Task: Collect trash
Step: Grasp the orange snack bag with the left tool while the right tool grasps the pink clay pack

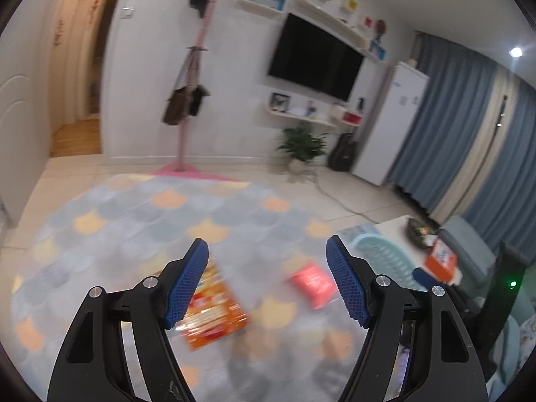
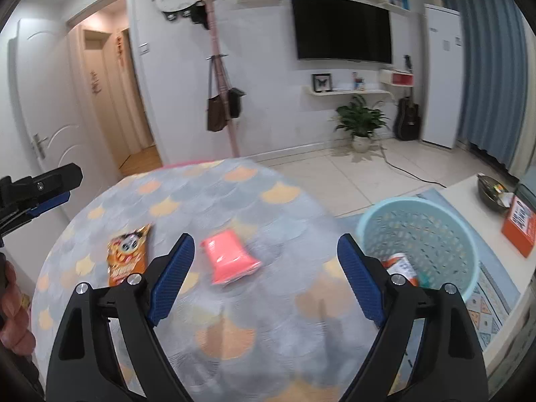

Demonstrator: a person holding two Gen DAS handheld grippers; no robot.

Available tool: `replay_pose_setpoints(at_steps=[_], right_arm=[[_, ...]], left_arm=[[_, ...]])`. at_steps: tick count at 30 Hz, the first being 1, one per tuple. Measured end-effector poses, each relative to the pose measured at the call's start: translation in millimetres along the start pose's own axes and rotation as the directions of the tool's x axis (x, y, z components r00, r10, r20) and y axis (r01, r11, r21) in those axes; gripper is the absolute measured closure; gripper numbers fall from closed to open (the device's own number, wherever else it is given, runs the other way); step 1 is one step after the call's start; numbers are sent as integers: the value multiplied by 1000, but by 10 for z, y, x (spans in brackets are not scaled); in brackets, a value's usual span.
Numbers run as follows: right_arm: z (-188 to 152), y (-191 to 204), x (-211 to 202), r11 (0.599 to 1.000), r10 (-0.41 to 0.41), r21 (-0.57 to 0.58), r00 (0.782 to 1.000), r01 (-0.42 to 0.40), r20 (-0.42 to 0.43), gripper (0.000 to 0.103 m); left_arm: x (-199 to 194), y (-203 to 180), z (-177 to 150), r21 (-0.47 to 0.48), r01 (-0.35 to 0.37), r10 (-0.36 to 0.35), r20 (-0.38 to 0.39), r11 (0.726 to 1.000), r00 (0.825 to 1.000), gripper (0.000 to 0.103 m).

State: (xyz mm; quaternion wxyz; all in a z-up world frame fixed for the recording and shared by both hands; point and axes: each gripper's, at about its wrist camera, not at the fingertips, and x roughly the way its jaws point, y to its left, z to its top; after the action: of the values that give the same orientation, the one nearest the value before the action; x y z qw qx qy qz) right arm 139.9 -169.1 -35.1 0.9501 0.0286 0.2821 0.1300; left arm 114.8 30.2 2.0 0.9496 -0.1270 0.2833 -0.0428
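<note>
An orange snack bag (image 1: pixel 214 308) (image 2: pixel 129 254) and a red-pink packet (image 1: pixel 313 284) (image 2: pixel 231 258) lie flat on a round grey rug (image 2: pixel 234 194) with orange shapes. My left gripper (image 1: pixel 266 248) hangs open above the rug, its left pad over the snack bag's edge, nothing between its fingers. My right gripper (image 2: pixel 266 239) is also open and empty, with the pink packet just ahead of its left finger. A light blue mesh basket (image 2: pixel 435 234) (image 1: pixel 385 254) stands to the right and holds a crumpled wrapper (image 2: pixel 402 268). The left gripper (image 2: pixel 72 184) shows at the right wrist view's left edge.
A low white table (image 2: pixel 469 187) at the right carries an orange box (image 2: pixel 519 224) and a dark bowl (image 2: pixel 490 191). A pink coat stand (image 2: pixel 227 107), a potted plant (image 2: pixel 360 124), a guitar (image 2: pixel 407 117) and a white cabinet (image 2: pixel 442 77) line the far wall. A hand (image 2: pixel 13 311) shows at the left.
</note>
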Motion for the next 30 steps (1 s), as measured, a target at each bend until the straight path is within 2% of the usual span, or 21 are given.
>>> replay_pose_setpoints(at_steps=[6,12,18,30], right_arm=[[-140,218,132,997,9,-77,1000,-9,-10,20],[-220,263,236,996,22,-85,999,-24,-23,20],[-241,295,291,994,19,-105,999,-24,-49,19],[-285,279,413,993,27,-111,992,-40,-123,16]], left_arm=[[-29,439,-188,-46,-72,71,-27,996,997,32],[46,701,-336,-68,-123,119,-67,990,991,32],[100,778,-493,-87,-144,136,-92,986,986,32],[267,776,-564,-104,-143,129,-131,984,983,28]])
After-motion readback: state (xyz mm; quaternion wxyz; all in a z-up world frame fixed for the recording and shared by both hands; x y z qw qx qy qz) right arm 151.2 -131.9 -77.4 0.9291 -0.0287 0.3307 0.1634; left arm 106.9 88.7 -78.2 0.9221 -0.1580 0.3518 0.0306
